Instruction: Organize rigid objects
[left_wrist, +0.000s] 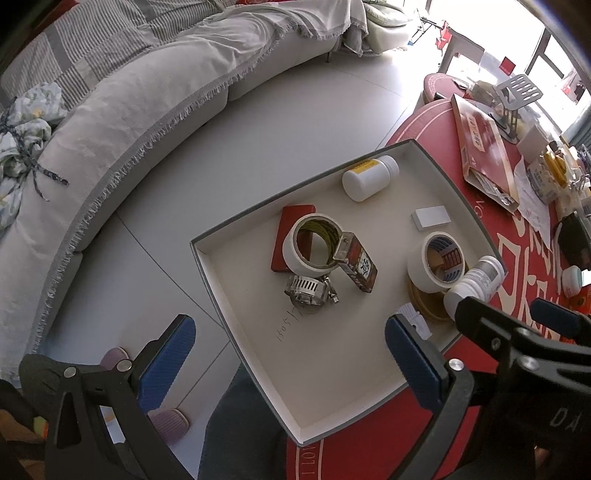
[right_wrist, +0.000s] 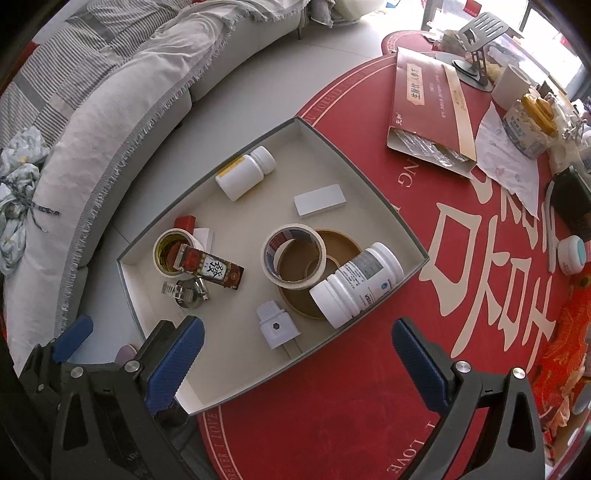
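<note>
Both tongs (right_wrist: 297, 345) agape above tray (right_wrist: 373, 192)

The left tool (left_wrist: 290, 356) is held with its jaws spread wide apart and nothing between them. Its two blue-padded fingers (left_wrist: 168, 360) angle outward from the black frame, each pad facing inward across the gap. In the right wrist view this tool shows at the lower left edge, just beside the right one.

The right tool (right_wrist: 297, 360) is likewise spread wide, its blue pads (right_wrist: 419, 363) well apart and gripping nothing. Its black frame and silver pivot bolts fill the lower part of that view. In the left wrist view the right tool appears at the lower right, one blue fingertip visible.
</note>
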